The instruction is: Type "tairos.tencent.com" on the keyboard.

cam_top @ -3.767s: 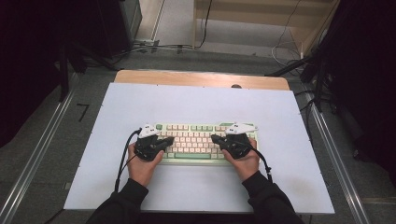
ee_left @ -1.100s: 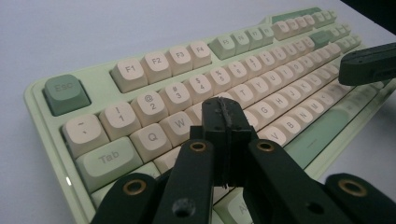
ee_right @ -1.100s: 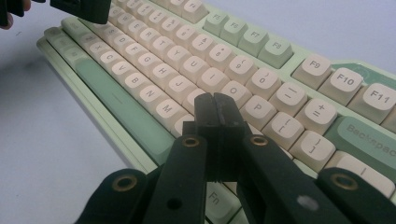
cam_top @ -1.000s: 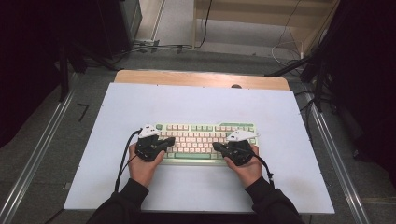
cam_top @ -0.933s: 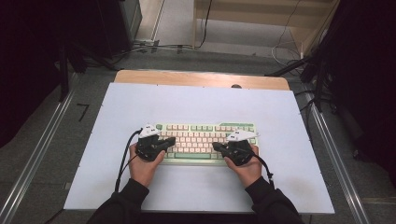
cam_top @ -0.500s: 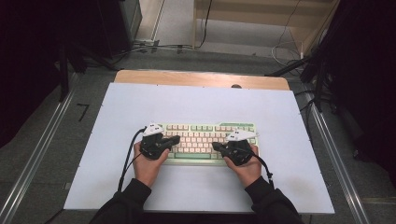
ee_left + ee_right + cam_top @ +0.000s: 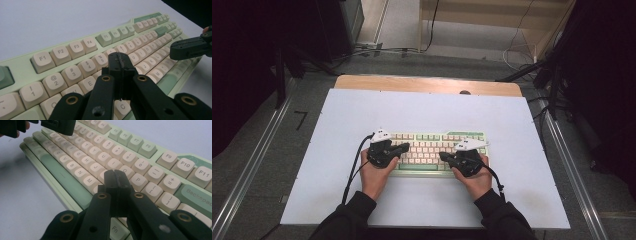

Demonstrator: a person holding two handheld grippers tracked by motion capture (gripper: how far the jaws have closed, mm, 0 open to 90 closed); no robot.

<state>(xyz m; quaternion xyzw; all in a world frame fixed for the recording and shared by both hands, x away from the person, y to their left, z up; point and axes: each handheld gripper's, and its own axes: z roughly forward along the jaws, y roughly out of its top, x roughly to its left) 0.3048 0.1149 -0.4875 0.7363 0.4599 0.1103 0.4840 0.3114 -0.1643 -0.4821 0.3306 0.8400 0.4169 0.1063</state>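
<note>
keyboard (image 7: 437, 152) sits flat mid-table, near the person | left gripper (image 7: 119, 62) jaws pinched together, empty, poised over left keys | right gripper (image 7: 116, 180) same, over right keys | looks like closed tips work as typing fingers

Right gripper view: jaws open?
No. The right gripper has its two black jaws pressed together with nothing between them, tips over the keyboard near the M key.

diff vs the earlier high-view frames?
The left gripper shifted slightly right and up along the keyboard, now over its left keys. The right gripper barely moved. Both jaws stay shut on nothing; the keyboard sits where it was on the table.
</note>
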